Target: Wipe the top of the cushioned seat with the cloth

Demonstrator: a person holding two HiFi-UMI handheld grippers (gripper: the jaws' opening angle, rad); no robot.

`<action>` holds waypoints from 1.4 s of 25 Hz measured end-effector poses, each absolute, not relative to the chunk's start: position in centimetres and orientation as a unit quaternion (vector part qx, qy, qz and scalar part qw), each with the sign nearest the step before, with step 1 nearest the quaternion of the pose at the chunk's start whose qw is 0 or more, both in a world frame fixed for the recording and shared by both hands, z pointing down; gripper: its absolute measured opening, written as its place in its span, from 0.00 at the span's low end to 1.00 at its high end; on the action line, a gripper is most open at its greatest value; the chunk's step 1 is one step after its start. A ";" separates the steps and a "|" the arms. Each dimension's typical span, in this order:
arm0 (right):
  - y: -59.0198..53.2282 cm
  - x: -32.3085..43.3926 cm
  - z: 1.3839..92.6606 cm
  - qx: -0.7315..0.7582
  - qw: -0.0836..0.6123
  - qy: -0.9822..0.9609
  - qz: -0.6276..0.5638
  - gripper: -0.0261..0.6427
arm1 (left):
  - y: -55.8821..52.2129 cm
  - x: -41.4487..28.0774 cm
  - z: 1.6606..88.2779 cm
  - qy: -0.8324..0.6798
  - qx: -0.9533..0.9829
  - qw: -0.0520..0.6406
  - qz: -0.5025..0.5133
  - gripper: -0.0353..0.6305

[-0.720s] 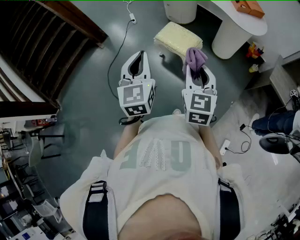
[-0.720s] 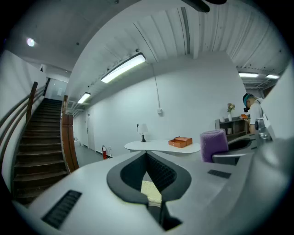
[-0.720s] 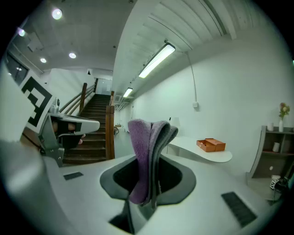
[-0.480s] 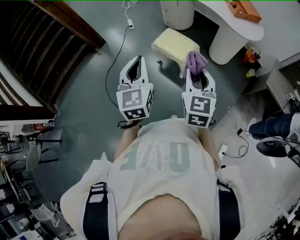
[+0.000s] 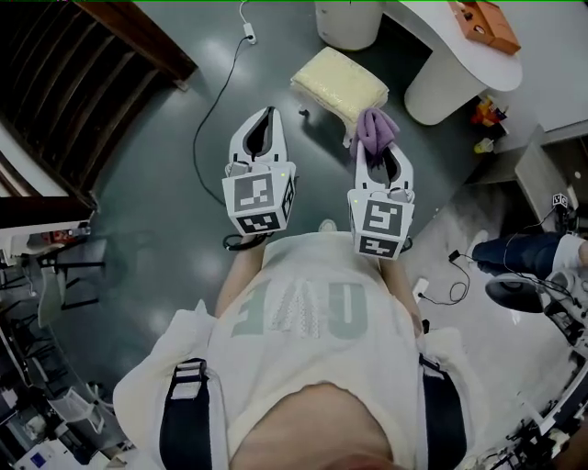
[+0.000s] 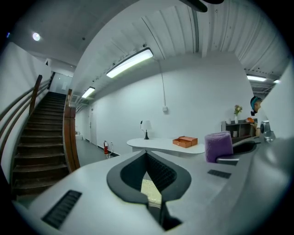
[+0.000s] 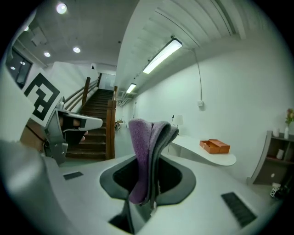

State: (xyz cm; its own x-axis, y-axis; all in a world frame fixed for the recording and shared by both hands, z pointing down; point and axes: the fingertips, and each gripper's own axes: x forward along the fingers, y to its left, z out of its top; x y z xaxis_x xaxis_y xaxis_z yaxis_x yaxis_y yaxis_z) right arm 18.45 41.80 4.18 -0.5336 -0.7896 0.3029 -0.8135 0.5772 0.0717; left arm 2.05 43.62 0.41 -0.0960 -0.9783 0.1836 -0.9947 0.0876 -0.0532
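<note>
A pale yellow cushioned seat (image 5: 338,83) stands on the grey floor ahead of me, and a sliver of the seat (image 6: 150,190) shows between the left jaws. My right gripper (image 5: 378,145) is shut on a folded purple cloth (image 5: 375,131), which sticks up from its jaws near the seat's right corner. The cloth (image 7: 145,156) fills the middle of the right gripper view and shows as a purple roll (image 6: 218,146) in the left gripper view. My left gripper (image 5: 265,124) hovers left of the seat, shut and holding nothing.
A white curved table (image 5: 461,41) on round pedestals stands beyond the seat, with an orange box (image 5: 483,20) on top. A dark wooden staircase (image 5: 83,92) fills the left. A cable (image 5: 216,101) runs over the floor. A seated person's leg (image 5: 524,248) is at the right.
Both grippers and the cloth have shifted slightly forward, nearer the seat. The cloth's tip now lies close to the seat's near right corner.
</note>
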 end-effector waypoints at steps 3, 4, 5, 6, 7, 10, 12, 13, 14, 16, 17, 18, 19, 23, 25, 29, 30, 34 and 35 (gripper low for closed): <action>41.1 17.5 5.0 0.447 0.149 -0.879 0.066 0.18 | 42.8 1.5 0.9 -0.735 0.670 0.053 0.085 0.04; 41.2 17.1 5.2 0.443 0.148 -0.882 0.072 0.18 | 42.9 1.1 1.2 -0.737 0.668 0.056 0.085 0.04; 41.2 16.7 5.4 0.438 0.148 -0.883 0.074 0.18 | 43.0 0.6 1.7 -0.740 0.664 0.062 0.086 0.04; 41.0 16.2 5.6 0.435 0.148 -0.885 0.076 0.18 | 43.0 0.0 2.3 -0.742 0.661 0.069 0.088 0.04; 40.8 15.7 5.7 0.433 0.150 -0.885 0.077 0.18 | 42.9 -0.5 2.8 -0.744 0.657 0.075 0.090 0.04; 39.6 14.8 6.2 0.431 0.165 -0.884 0.077 0.18 | 41.9 -2.1 3.6 -0.749 0.651 0.088 0.090 0.04; 38.3 14.3 6.6 0.436 0.170 -0.881 0.075 0.18 | 40.3 -3.3 3.9 -0.750 0.649 0.089 0.085 0.04; 37.6 14.0 6.9 0.439 0.172 -0.879 0.075 0.18 | 39.3 -3.8 4.2 -0.750 0.650 0.088 0.083 0.04; 36.7 13.7 7.2 0.442 0.172 -0.877 0.075 0.18 | 38.2 -4.4 4.3 -0.749 0.651 0.087 0.081 0.04; 34.5 13.0 7.6 0.449 0.174 -0.873 0.076 0.18 | 35.8 -5.6 4.5 -0.747 0.655 0.082 0.077 0.04; 33.4 12.6 7.6 0.454 0.174 -0.871 0.076 0.18 | 34.6 -6.2 4.5 -0.745 0.658 0.079 0.075 0.04; 32.2 12.1 7.7 0.460 0.174 -0.868 0.076 0.18 | 33.4 -7.0 4.4 -0.744 0.660 0.077 0.072 0.04; 30.9 11.6 7.7 0.466 0.173 -0.865 0.076 0.18 | 32.1 -7.7 4.5 -0.742 0.662 0.077 0.070 0.04; 24.5 8.7 7.0 0.488 0.169 -0.853 0.078 0.18 | 25.5 -10.6 4.3 -0.727 0.679 0.078 0.065 0.04; 21.2 7.0 6.2 0.499 0.165 -0.847 0.076 0.18 | 22.0 -12.1 3.7 -0.718 0.689 0.077 0.063 0.04; 14.6 3.9 4.4 0.525 0.154 -0.834 0.073 0.17 | 15.2 -14.1 1.9 -0.692 0.716 0.064 0.065 0.04; 13.1 3.2 4.0 0.530 0.151 -0.832 0.072 0.18 | 13.6 -14.6 1.3 -0.686 0.722 0.057 0.067 0.04; 7.9 1.0 3.2 0.548 0.143 -0.821 0.073 0.18 | 7.9 -15.7 -0.1 -0.659 0.748 0.049 0.065 0.04; 7.0 0.7 3.1 0.552 0.143 -0.818 0.075 0.18 | 6.9 -15.7 -0.4 -0.650 0.755 0.051 0.064 0.04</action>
